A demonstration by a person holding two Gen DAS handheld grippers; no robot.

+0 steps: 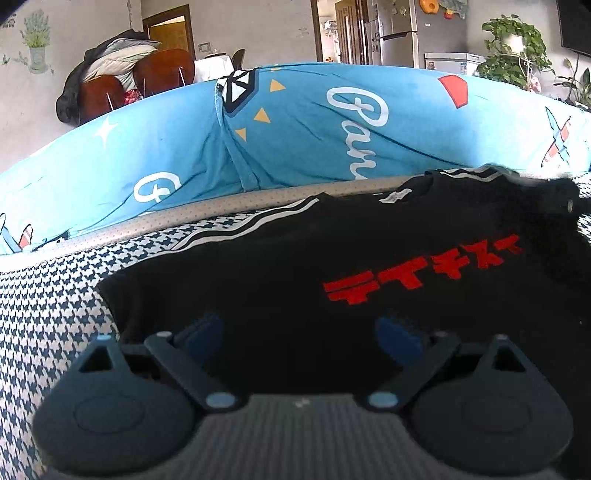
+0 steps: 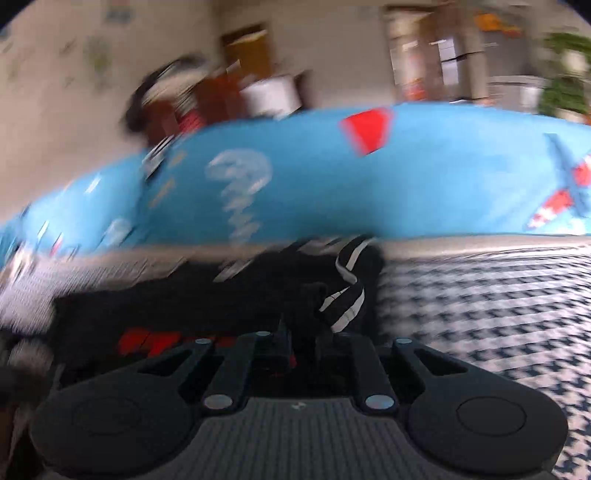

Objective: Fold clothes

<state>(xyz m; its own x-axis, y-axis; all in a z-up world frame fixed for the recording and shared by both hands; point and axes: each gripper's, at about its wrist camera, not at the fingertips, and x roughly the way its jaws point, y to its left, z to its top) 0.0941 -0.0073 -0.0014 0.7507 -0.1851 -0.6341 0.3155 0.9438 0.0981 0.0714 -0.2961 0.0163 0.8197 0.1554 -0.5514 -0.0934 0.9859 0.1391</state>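
Observation:
A black T-shirt (image 1: 295, 266) with red lettering and white-striped sleeves lies on a houndstooth-covered surface (image 1: 48, 314). My left gripper (image 1: 303, 332) is open, its blue-padded fingers (image 1: 203, 328) spread low over the shirt's body. In the blurred right wrist view, my right gripper (image 2: 303, 343) is shut on a bunched striped sleeve (image 2: 351, 284) of the shirt (image 2: 207, 299), at its right side.
A blue patterned cover (image 1: 295, 125) rises behind the surface, also seen in the right wrist view (image 2: 424, 184). Beyond it are brown chairs (image 1: 162, 70) with piled clothes, a fridge (image 1: 399, 29) and a potted plant (image 1: 513, 48). Houndstooth fabric (image 2: 480, 302) extends right of the shirt.

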